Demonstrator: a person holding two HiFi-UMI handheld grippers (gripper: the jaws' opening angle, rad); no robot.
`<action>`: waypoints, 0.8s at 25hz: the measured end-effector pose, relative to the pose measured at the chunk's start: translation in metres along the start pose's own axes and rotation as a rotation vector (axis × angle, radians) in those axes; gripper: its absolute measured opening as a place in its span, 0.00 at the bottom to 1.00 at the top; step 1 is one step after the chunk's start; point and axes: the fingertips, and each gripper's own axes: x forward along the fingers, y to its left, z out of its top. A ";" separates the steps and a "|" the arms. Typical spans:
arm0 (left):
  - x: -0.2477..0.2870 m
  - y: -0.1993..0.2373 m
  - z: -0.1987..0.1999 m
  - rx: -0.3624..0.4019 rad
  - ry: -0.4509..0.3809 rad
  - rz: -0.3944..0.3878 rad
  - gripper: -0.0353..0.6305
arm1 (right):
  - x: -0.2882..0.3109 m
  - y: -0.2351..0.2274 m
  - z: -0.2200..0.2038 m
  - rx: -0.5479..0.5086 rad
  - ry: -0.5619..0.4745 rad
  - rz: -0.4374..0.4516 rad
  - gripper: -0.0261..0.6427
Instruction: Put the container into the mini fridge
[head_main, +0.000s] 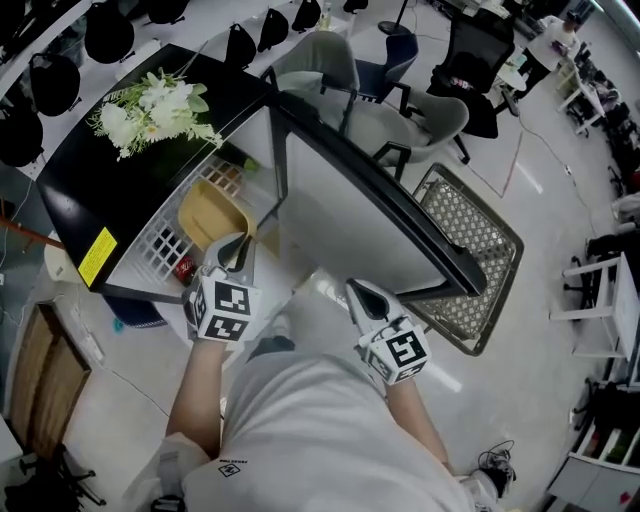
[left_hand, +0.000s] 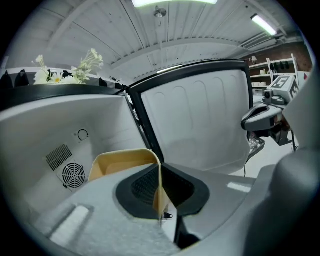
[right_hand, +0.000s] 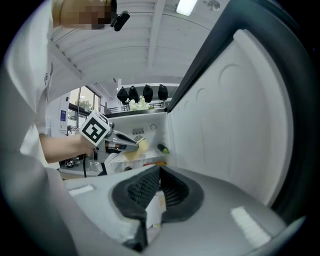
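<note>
The tan open container hangs inside the black mini fridge, just above its white wire shelf. My left gripper is shut on the container's near wall. In the left gripper view the thin tan wall runs straight between the pads of the left gripper. The fridge door stands wide open. My right gripper hovers beside the door's white inner face, shut with nothing held. The right gripper view looks past the right gripper at the left gripper and the container.
White flowers lie on the fridge top. A red item and a green one sit inside the fridge, which has a fan grille on its back wall. Grey chairs and a wire basket stand behind the door.
</note>
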 end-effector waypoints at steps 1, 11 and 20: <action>0.004 0.005 -0.003 0.013 0.014 0.010 0.09 | 0.002 -0.001 0.000 0.001 0.003 -0.003 0.04; 0.044 0.038 -0.022 0.076 0.115 0.036 0.09 | 0.011 -0.018 0.000 0.012 0.014 -0.063 0.04; 0.081 0.053 -0.039 0.218 0.211 0.045 0.09 | 0.017 -0.026 -0.007 0.039 0.037 -0.122 0.05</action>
